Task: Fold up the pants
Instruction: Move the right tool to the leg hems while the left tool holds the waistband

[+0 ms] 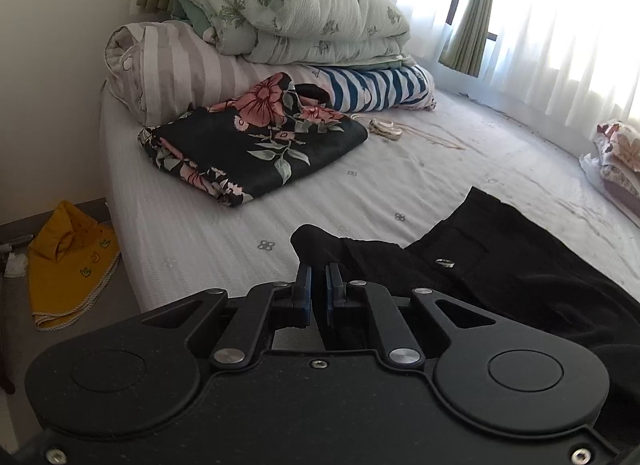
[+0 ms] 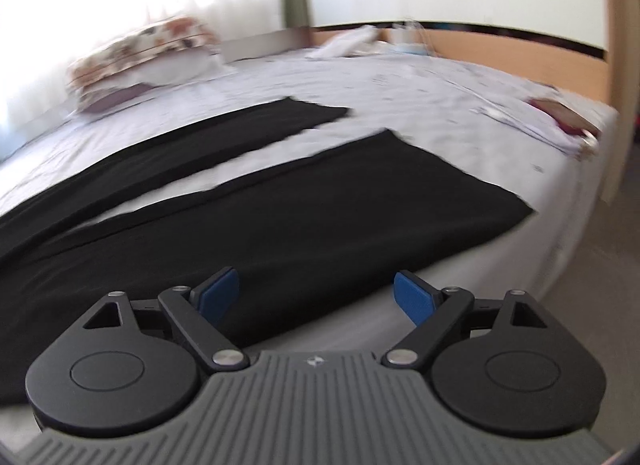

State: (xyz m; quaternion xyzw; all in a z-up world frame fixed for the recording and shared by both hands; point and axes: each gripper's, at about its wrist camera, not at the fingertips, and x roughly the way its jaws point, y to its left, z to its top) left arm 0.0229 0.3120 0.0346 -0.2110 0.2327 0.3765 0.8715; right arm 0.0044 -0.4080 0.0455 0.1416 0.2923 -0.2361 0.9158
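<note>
On the bed, black pants spread flat, left tool clamped on pants corner at 12 o'clock, right tool spread wide above nearer leg.

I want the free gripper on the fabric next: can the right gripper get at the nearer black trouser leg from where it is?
Probably yes. The right gripper has its jaws wide open just over the nearer black trouser leg, which lies flat on the white bedsheet with nothing between them.

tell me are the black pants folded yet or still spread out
Spread out: the black pants lie flat on the bed, legs apart; only a waist corner is pinched by the left gripper.
</note>
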